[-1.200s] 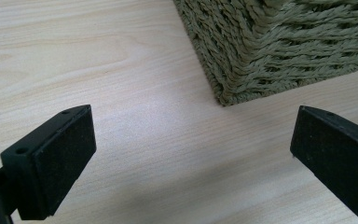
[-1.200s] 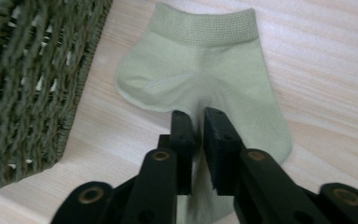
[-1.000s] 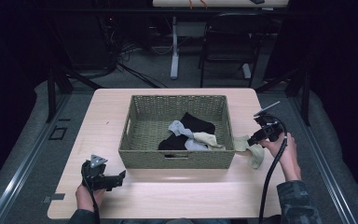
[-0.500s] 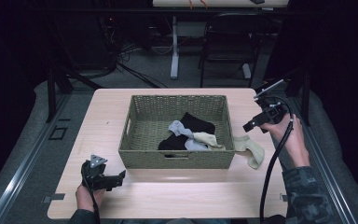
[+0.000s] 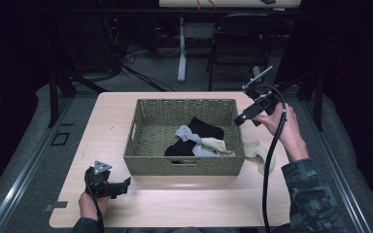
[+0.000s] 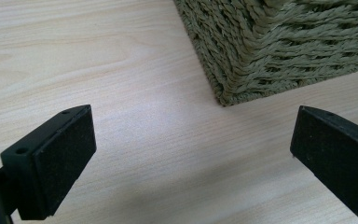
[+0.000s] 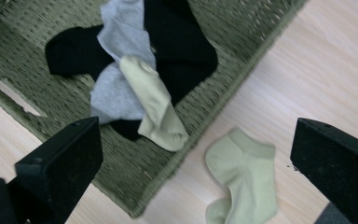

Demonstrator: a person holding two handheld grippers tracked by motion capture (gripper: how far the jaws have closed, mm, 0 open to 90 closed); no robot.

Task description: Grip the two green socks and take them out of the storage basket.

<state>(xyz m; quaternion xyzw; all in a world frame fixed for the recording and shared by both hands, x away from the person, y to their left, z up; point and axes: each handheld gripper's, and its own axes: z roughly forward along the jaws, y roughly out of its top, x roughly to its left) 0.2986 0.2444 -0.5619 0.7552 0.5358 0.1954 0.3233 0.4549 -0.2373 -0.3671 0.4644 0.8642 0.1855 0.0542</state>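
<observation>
Your right gripper was raised over the right rim of the woven basket, its jaws spread wide with nothing between them, your right hand behind it near the table's right edge. Through those jaws you looked down on the pale green sock lying flat on the wood just outside the basket's right wall, toward the table's front right corner. Inside the basket lay a heap: a black sock, a grey sock across it, and a second pale green sock draped over both, near the right wall. Your left gripper rested low near the table's front left corner, just in front of the basket's front left corner, its jaws likewise parted and empty, pointed at the bare wood beside the wicker.
</observation>
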